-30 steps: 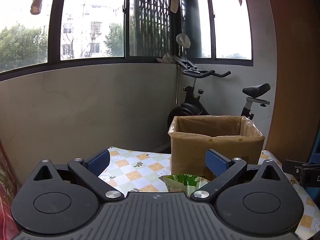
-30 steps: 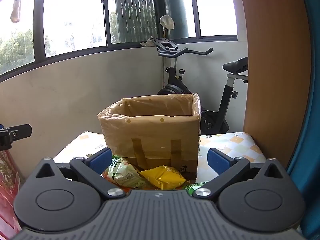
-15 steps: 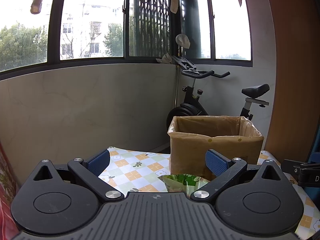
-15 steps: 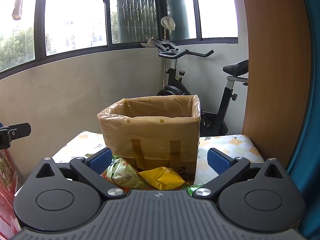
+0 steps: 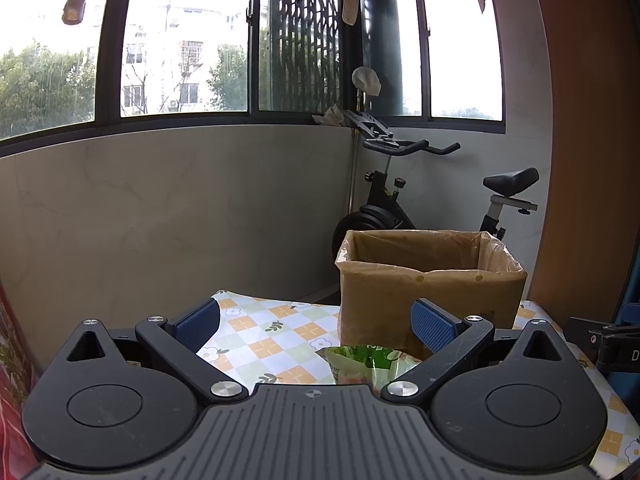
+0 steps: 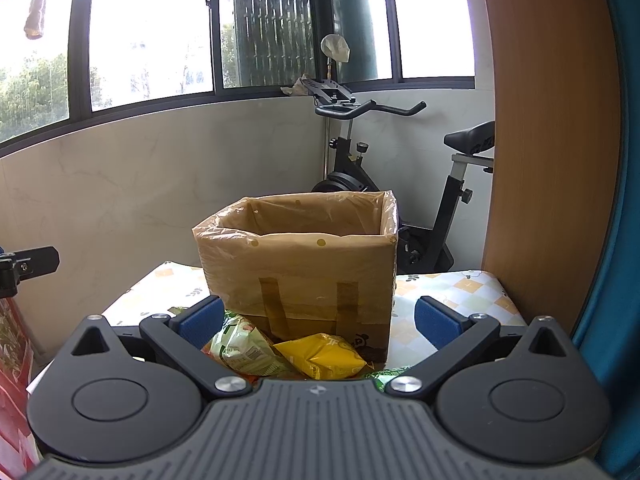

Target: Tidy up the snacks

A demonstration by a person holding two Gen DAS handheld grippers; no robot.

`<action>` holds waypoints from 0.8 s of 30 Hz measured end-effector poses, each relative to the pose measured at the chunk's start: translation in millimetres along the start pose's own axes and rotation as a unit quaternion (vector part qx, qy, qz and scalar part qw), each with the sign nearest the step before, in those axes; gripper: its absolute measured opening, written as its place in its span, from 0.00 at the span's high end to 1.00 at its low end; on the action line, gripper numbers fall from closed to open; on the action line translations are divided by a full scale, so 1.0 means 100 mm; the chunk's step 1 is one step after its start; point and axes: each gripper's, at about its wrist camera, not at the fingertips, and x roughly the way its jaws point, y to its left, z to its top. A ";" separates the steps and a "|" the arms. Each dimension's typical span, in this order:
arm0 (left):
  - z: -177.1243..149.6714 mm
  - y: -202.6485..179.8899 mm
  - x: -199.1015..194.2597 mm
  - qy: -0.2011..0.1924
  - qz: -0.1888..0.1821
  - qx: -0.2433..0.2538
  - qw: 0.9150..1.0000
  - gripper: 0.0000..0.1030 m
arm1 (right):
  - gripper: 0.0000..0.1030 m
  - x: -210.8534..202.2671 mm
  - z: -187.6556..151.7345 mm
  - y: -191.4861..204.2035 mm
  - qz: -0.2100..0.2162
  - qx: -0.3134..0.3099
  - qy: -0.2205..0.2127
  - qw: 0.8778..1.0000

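Note:
A brown cardboard box lined with clear plastic stands open on the checked tablecloth; the left wrist view shows the box at the right. Snack bags lie in front of it: a yellow bag, a light green bag, and a darker green bag mostly hidden by the gripper body. My right gripper is open above these bags, holding nothing. My left gripper is open too, with a green bag lying below its right finger.
An exercise bike stands behind the table by a grey wall under windows. A wooden panel rises at the right, with a blue surface beside it. A red patterned item sits at the left edge.
Both views have shifted slightly; the box sits a little lower in the right wrist view. Both grippers stay open and the bags have not moved.

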 end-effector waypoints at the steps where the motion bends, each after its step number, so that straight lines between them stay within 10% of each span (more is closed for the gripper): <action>1: 0.00 0.00 0.00 0.000 0.000 0.000 1.000 0.00 | 0.00 0.00 0.00 0.00 0.000 0.000 0.000 1.000; 24: -0.01 0.00 0.02 0.002 0.000 0.000 1.000 0.00 | 0.00 0.00 -0.02 0.00 -0.001 -0.002 0.001 1.000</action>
